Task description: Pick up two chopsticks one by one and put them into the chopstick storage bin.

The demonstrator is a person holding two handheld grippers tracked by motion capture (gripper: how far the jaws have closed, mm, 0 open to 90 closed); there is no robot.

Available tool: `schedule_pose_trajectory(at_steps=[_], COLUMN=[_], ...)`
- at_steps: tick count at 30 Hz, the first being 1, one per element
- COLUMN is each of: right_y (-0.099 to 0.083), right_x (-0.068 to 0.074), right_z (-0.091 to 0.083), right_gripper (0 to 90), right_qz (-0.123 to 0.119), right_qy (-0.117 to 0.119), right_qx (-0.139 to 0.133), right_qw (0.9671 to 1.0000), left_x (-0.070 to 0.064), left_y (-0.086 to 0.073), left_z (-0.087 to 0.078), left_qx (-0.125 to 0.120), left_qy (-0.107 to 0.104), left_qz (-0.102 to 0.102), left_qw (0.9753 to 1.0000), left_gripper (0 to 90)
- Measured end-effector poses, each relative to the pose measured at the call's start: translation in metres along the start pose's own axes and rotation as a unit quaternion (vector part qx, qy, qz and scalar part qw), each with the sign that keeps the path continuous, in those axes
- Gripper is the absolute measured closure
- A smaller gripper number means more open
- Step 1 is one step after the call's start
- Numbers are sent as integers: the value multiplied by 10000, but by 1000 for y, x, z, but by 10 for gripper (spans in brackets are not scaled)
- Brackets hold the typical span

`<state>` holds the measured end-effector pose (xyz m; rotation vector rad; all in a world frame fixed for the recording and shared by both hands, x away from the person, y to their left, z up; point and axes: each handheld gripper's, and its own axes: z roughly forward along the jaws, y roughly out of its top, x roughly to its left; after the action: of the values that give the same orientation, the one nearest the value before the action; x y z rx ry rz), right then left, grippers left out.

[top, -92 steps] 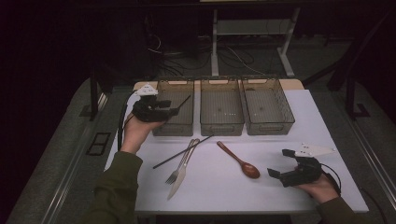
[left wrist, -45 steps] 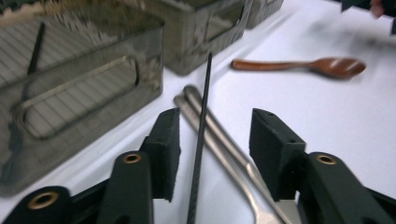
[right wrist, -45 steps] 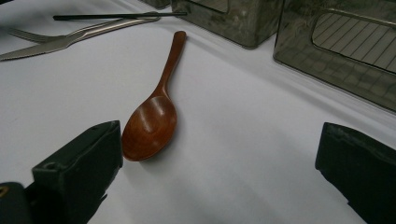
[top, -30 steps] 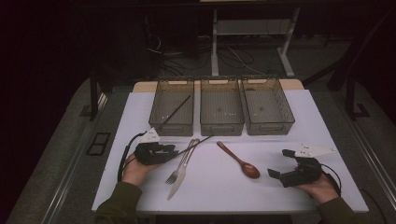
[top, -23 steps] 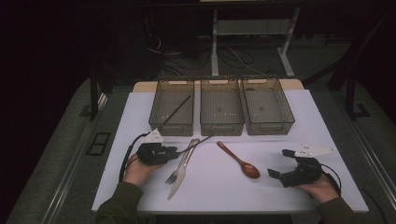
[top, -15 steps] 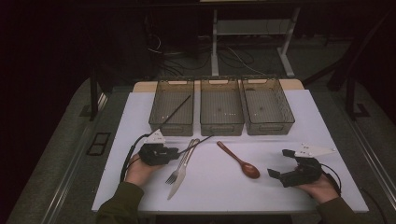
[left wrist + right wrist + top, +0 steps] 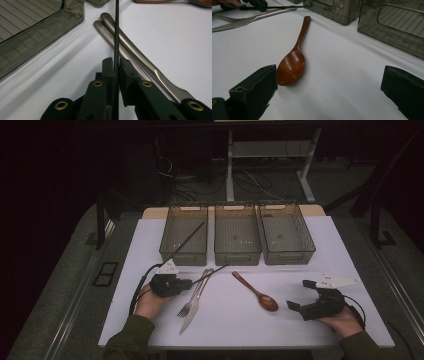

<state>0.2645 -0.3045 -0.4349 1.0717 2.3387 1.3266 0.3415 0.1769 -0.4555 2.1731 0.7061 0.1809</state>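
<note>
Wooden spoon point(image 7: 256, 292), fork point(image 7: 189, 302), knife point(image 7: 196, 306)

The left gripper point(image 7: 115, 65) has its two black jaws closed on a thin black chopstick point(image 7: 116, 32), which runs straight up between them. Beyond lie a fork handle point(image 7: 110, 33) and a knife point(image 7: 140, 57) side by side, a smoky bin point(image 7: 37, 27) at left

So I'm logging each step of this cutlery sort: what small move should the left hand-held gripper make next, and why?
Probably lift the black chopstick straight up. The left hand-held gripper is shut on it, it lies across the fork and knife, and another chopstick already leans in the left bin.
</note>
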Motion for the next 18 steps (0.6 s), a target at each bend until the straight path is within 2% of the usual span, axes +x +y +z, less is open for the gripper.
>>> schedule_pose_trajectory(at_steps=[8,18], right_y=[0,0], right_x=[0,0], right_z=[0,0], right_gripper=[2,2], right_qz=[-8,-21], right_qy=[-10,-13], right_qx=[8,-5], right_qw=[10000,10000], left_x=[-1,-4], left_y=[1,3], left_z=[0,-3], left_qx=[56,60], left_qy=[-23,-47], left_qz=[166,238], left_qw=[9998,9997], left_gripper=[841,847])
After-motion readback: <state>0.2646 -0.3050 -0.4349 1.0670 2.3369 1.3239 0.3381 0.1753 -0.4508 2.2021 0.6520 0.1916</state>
